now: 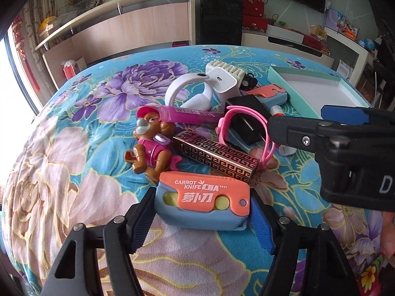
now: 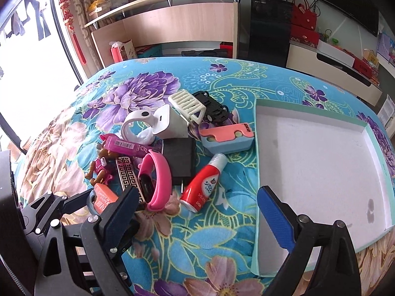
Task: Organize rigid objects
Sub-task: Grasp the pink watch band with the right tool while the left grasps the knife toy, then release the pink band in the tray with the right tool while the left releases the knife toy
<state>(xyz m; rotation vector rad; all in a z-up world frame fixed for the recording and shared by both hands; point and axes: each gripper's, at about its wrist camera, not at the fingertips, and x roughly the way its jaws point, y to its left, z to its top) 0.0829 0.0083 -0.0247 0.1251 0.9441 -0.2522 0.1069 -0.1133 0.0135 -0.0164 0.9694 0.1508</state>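
A pile of small objects lies on the floral cloth. My left gripper (image 1: 202,219) is shut on an orange and blue carrot knife (image 1: 202,202), one pad on each side of it; it also shows in the right wrist view (image 2: 105,197). Behind it lie a patterned gold box (image 1: 214,157), a brown toy dog (image 1: 150,145), a pink tube (image 1: 190,116) and a pink wristband (image 2: 155,180). My right gripper (image 2: 197,212) is open and empty, above the cloth between the pile and the white tray (image 2: 318,162). A red bottle (image 2: 205,182) lies just ahead of it.
A white charger (image 2: 170,123), a white watch band (image 2: 135,125), a cream comb piece (image 2: 187,103), a black toy car (image 2: 214,108), a black adapter (image 2: 182,160) and a second carrot knife (image 2: 227,138) lie farther back. The tray's mint rim (image 2: 256,172) borders the pile.
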